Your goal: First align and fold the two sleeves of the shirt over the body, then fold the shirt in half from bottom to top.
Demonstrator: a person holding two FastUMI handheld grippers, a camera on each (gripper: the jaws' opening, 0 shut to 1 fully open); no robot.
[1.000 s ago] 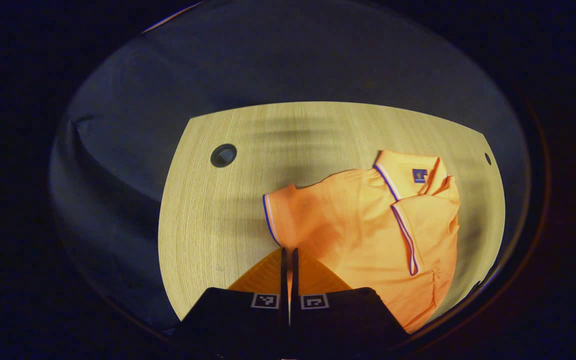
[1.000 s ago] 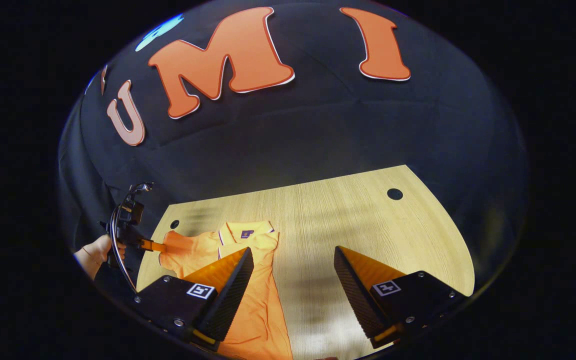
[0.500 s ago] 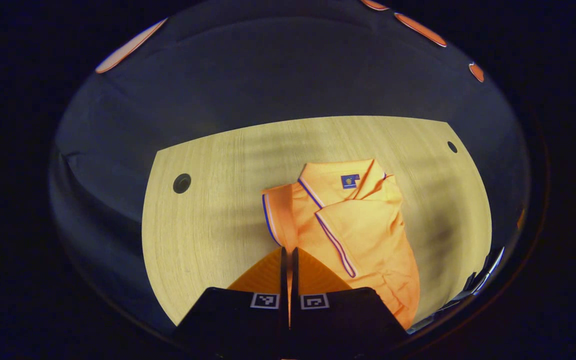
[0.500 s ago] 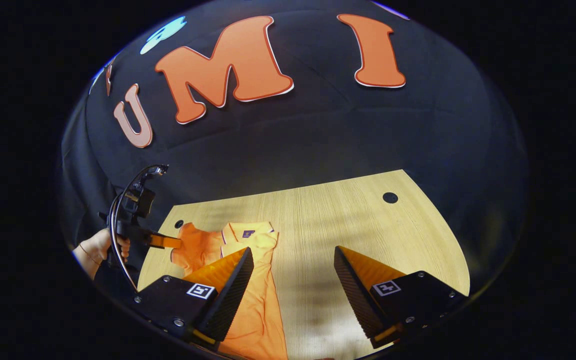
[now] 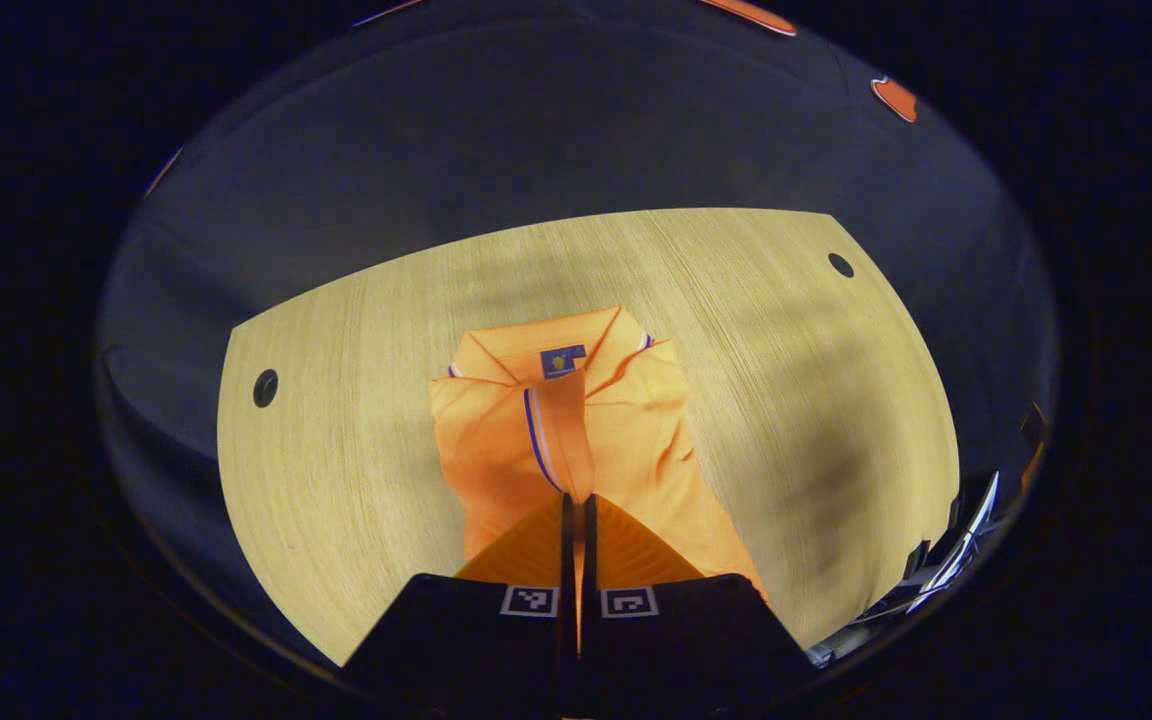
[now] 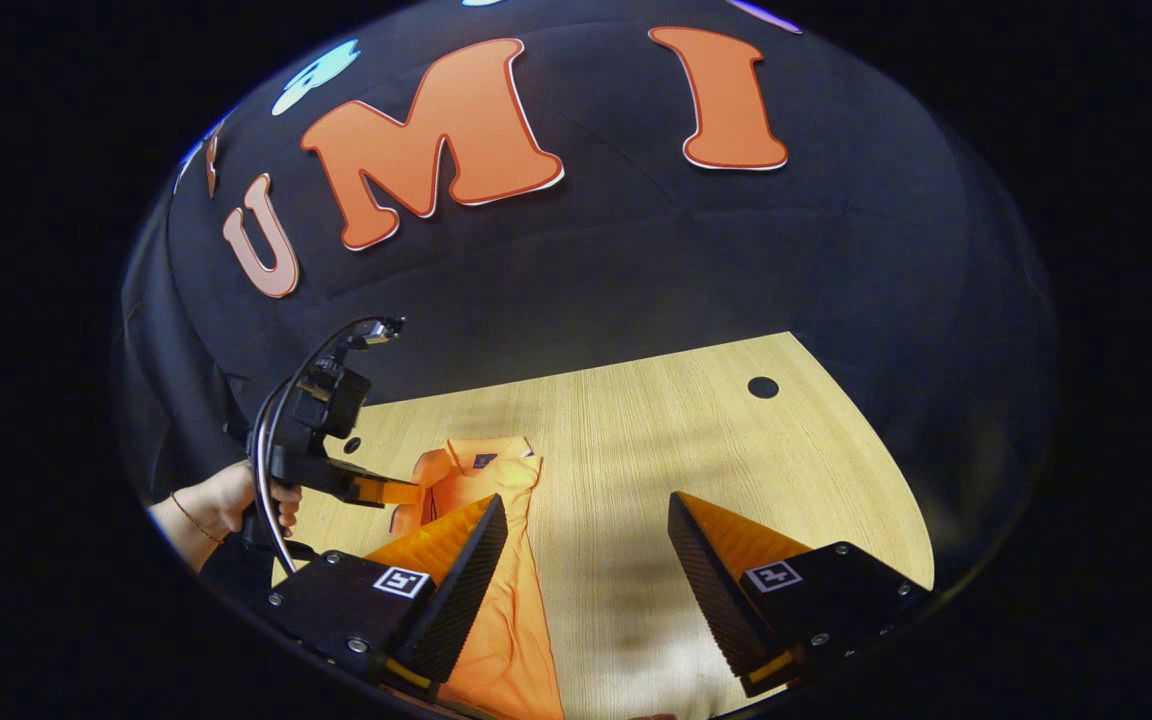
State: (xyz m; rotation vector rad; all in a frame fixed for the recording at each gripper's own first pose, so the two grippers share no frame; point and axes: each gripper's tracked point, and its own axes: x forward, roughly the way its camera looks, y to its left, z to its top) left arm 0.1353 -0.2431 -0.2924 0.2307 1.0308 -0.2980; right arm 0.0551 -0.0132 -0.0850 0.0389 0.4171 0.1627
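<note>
Centrally, the orange short-sleeved polo shirt (image 5: 576,440) lies on the pale wood-grain table (image 5: 786,380), collar away from the camera, one blue-trimmed sleeve (image 5: 558,440) lifted over the body. Left gripper (image 5: 577,505) has its fingers pressed together on that sleeve's cuff. Right gripper (image 6: 586,545) hangs above the table with fingers wide apart, one finger (image 6: 446,570) over the shirt's lower part.

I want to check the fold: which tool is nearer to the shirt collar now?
Left. The left tool is shut on the sleeve just below the collar. The right tool hangs open, farther back beside the shirt's lower body.
</note>
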